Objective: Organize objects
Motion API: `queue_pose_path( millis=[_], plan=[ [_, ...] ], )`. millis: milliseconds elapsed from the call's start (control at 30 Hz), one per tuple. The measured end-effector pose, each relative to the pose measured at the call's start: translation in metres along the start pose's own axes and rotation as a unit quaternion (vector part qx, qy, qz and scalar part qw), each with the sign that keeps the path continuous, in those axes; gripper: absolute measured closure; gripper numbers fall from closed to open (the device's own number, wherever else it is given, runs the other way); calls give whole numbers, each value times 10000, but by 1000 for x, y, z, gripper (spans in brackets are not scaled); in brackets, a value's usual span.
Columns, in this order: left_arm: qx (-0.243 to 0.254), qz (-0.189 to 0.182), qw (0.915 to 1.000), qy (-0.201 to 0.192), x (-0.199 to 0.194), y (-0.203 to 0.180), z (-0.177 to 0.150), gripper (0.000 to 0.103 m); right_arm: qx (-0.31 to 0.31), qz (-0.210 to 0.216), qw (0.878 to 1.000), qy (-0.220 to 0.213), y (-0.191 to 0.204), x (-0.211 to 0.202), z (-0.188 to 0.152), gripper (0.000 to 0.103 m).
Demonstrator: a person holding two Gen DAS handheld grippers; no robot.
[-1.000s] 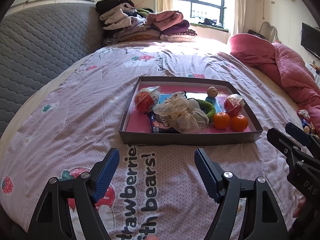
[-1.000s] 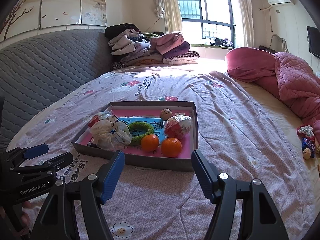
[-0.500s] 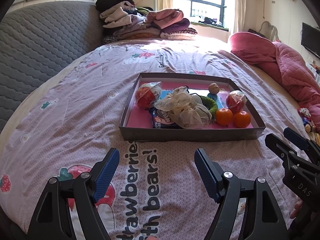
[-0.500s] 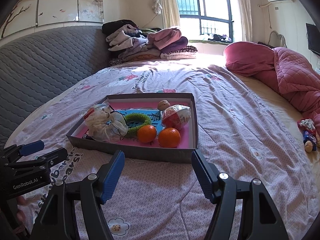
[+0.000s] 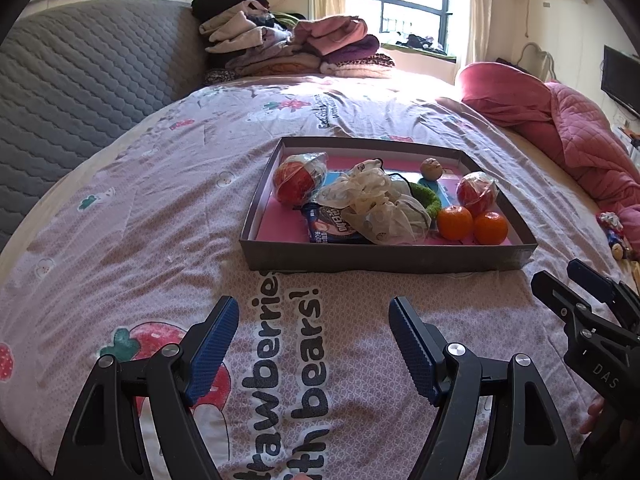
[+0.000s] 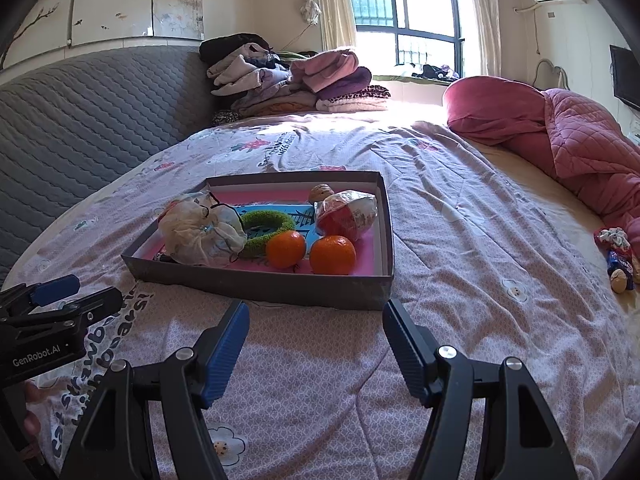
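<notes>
While both grippers hover with fingers spread wide and empty, the bed (image 5: pixel 160 216) stretches ahead, its pink quilt (image 6: pixel 580 140) far right. Just beyond the left gripper (image 5: pixel 314 344) and right gripper (image 6: pixel 316 340) lies the grey tray (image 6: pixel 260 286), holding a crumpled bag (image 6: pixel 200 236), green ring (image 6: pixel 266 226) and two oranges (image 6: pixel 332 254), nothing between.

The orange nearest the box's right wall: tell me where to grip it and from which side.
Grip the orange across its round middle, coming down from above with the right gripper, which is open and nearest. The box front wall blocks a low approach. Set the fingers front and back: the other orange sits close on its left, and the wrapped red fruit lies just behind, so keep the rear finger tight.
</notes>
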State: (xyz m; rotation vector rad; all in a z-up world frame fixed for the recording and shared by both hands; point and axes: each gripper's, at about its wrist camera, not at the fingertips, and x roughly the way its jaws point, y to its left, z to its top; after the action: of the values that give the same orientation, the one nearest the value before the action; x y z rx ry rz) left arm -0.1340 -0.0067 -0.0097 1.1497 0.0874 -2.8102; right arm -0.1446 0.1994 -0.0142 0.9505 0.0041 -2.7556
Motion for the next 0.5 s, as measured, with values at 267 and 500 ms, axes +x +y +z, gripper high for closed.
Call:
queue_pose_path(
  millis=[267,500],
  plan=[
    [83,20,10000,28,7,0,-9,25,54,-45,10000,66,-3,3,-6,34],
    [70,12,10000,55,11,3,-14,25,107,-46,9998,151,-6,6,-11,34]
  ],
)
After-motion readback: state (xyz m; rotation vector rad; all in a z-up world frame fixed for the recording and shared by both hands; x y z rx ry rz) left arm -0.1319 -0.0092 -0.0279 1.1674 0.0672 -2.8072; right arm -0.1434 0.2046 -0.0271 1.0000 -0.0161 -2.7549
